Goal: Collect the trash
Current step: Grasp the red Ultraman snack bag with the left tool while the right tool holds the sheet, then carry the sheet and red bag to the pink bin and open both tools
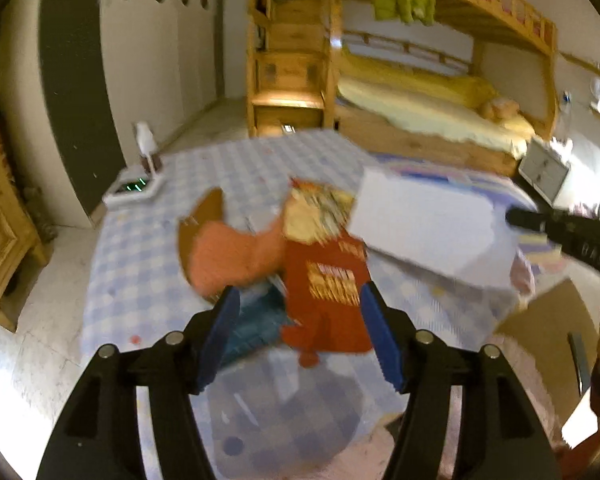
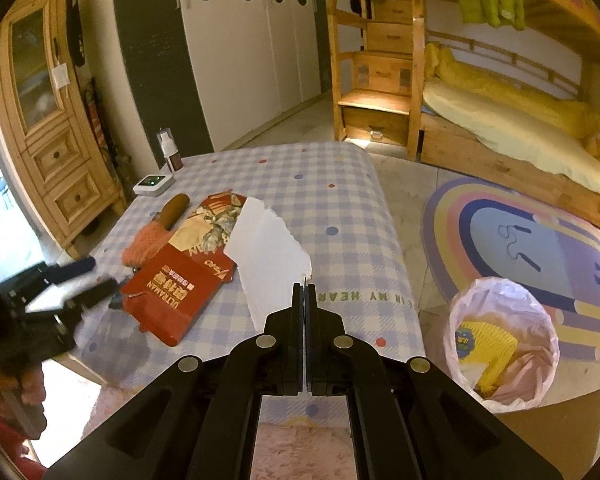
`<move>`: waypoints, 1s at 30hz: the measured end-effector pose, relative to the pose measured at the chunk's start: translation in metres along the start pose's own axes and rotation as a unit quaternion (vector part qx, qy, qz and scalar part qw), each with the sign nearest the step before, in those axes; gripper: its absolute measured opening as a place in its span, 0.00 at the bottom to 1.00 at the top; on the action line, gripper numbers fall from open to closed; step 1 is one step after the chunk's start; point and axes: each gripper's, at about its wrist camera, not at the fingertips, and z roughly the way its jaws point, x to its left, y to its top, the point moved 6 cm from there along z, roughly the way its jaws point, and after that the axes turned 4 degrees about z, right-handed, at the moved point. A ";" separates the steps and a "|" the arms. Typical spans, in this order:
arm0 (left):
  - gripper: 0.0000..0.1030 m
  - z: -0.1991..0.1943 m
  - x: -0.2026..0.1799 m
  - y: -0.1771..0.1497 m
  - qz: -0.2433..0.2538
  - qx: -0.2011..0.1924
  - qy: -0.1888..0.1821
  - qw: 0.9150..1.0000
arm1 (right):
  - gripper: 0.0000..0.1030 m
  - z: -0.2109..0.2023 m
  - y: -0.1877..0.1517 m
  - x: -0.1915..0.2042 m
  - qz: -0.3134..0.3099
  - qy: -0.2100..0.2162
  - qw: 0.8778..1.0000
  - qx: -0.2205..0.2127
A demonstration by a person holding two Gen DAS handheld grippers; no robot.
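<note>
A torn white paper sheet (image 2: 268,248) lies partly over a flattened red printed carton (image 2: 180,296) on the blue checked tabletop (image 2: 320,184). My right gripper (image 2: 305,287) is shut on the sheet's near edge. In the left wrist view that sheet (image 1: 424,224) appears lifted, with the right gripper (image 1: 514,218) at its right side. My left gripper (image 1: 299,290) is open, its blue pads (image 1: 224,336) on either side of the red carton (image 1: 328,300) without pressing it. From the right wrist view, the left gripper (image 2: 100,278) hovers at the table's left edge.
An orange fuzzy item with a brown handle (image 2: 156,232) lies left of the carton. A white device with a green light (image 2: 154,184) and a spray bottle (image 2: 170,156) stand at the far left corner. A pink-lined bin (image 2: 504,340) holding yellow packaging sits on the floor at right.
</note>
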 end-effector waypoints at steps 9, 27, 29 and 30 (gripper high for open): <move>0.43 0.034 0.007 -0.013 -0.052 0.039 -0.035 0.997 | 0.00 0.002 -0.004 -0.001 0.006 -0.002 1.000 0.006; 0.03 -0.026 -0.050 0.052 0.032 -0.058 -0.035 0.997 | 0.00 -0.050 0.023 -0.056 0.075 -0.023 0.993 -0.087; 0.03 -0.030 -0.062 0.060 0.054 -0.068 -0.029 0.996 | 0.00 -0.058 0.024 -0.071 0.083 -0.041 0.991 -0.096; 0.03 -0.031 -0.073 0.065 0.073 -0.074 -0.025 0.994 | 0.00 -0.061 0.023 -0.082 0.090 -0.052 0.990 -0.098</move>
